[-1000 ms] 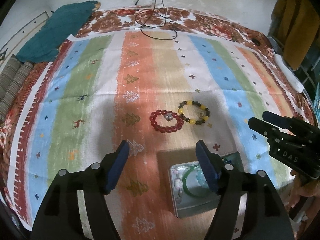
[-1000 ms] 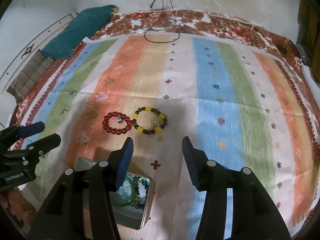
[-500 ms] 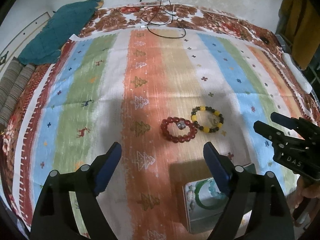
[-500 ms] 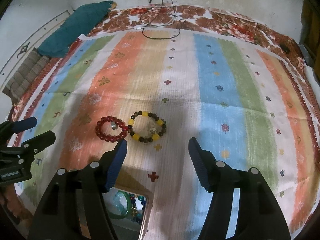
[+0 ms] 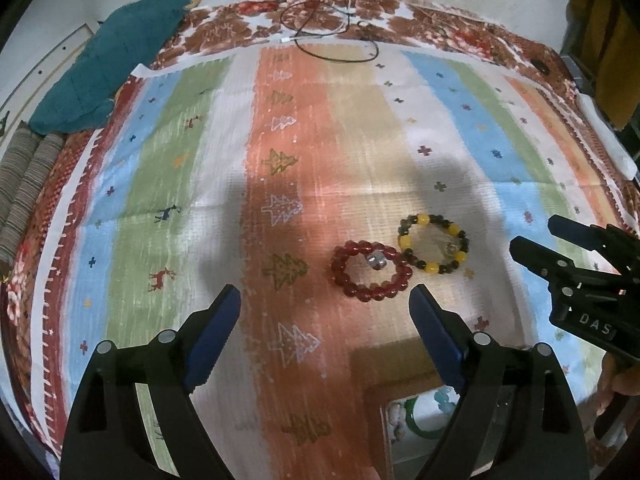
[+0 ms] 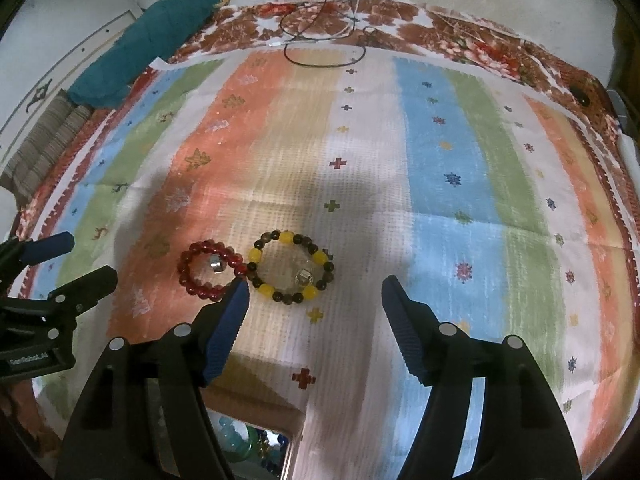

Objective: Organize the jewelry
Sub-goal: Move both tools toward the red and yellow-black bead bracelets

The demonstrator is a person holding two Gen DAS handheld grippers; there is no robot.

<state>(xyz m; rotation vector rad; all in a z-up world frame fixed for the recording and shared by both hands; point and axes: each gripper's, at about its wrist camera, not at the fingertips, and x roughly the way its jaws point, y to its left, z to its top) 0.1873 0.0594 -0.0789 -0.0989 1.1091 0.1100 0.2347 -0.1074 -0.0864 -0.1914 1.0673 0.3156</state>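
My left claw [image 5: 324, 312] hangs wide open over the striped cloth [image 5: 360, 128], gripping nothing; my right claw [image 6: 314, 300] is spread just as wide and is also empty. In the left wrist view the right claw shows at 3 o'clock.

The small box [image 5: 404, 440] sits at about 5 o'clock in the left view, partly hidden behind my right-side finger. Inside it I can see a green bangle [image 5: 420, 428] and some pale beads; the rest is covered. In the right wrist view the same box lies at 7 o'clock, holding the green bangle and a cluster of blue and mixed beads [image 6: 268, 446].

Outside the box, on the cloth, lie two bracelets touching each other: the red bead bracelet [image 5: 370, 270] and, at its 2 o'clock, the yellow and dark bead bracelet [image 5: 434, 249]. A black cable [image 5: 328, 36] loops at 12 o'clock, and a teal cloth [image 5: 112, 64] lies at 10 o'clock.
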